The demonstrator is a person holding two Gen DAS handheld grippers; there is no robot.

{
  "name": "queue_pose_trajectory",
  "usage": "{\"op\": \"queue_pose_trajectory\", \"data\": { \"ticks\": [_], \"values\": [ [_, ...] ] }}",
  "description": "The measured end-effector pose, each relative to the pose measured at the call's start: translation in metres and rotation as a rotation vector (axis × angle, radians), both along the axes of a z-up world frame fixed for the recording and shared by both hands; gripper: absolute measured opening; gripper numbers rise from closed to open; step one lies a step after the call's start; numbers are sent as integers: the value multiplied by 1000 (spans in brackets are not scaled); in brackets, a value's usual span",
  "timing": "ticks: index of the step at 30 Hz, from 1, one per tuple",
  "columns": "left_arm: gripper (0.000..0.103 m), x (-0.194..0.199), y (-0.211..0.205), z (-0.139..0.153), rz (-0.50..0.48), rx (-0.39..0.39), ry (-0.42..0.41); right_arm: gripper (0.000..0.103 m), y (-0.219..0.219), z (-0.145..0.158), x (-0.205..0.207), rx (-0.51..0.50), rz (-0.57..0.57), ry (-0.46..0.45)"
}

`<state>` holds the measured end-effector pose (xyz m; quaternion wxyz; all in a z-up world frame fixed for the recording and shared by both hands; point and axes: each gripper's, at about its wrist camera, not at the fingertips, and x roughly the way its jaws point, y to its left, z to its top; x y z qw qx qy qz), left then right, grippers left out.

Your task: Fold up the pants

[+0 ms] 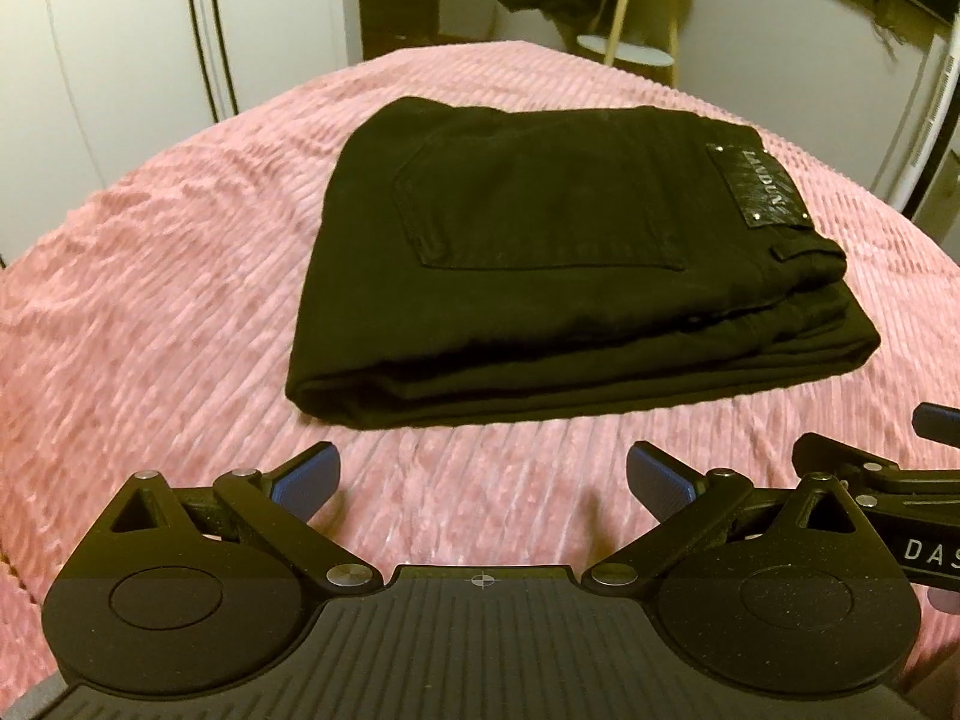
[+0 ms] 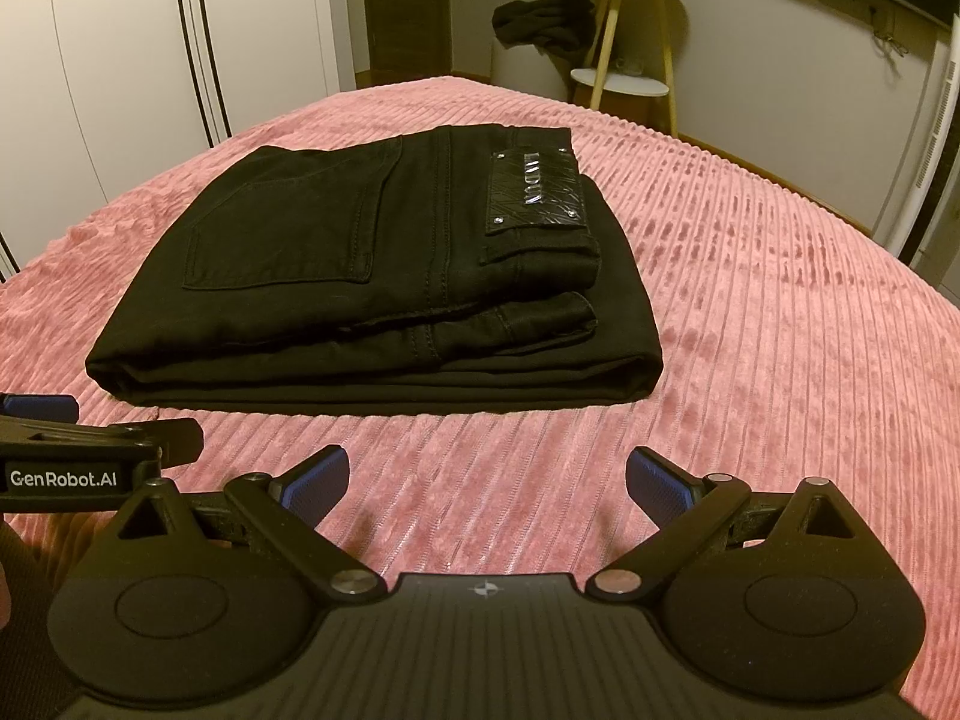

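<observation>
Pants (image 1: 570, 276): black, folded into a compact stacked rectangle, lying flat near the middle of the bed. Back pocket (image 1: 540, 210) faces up; embossed waistband patch (image 1: 759, 186) at the right end of the top layer. Several folded layers show along the near edge.

Bed cover (image 1: 150, 276): pink, ribbed plush, spread under the pants and both tools.

Left gripper (image 1: 483, 474): held low above the cover, just short of the pants' near edge, touching nothing. Fingers (image 1: 303, 477) with blue pads, spread wide apart, nothing between them.

Right gripper (image 2: 486, 477): beside the left one, likewise short of the pants and clear of them. Fingers (image 2: 657, 480) spread wide, empty.

Background: white wardrobe doors (image 2: 120, 60) at left; a small round side table (image 2: 624, 30) with wooden legs beyond the bed; a dark bundle of cloth (image 2: 540, 15) next to it.
</observation>
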<state>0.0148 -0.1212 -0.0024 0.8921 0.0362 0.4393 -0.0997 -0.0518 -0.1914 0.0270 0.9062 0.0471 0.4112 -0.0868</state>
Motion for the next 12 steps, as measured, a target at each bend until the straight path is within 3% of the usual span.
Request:
{"op": "queue_pose_trajectory", "data": {
  "ticks": [12],
  "values": [
    [103,2,0,-1,3,0,8,99,-1,-1,0,1,0,0]
  ]
}}
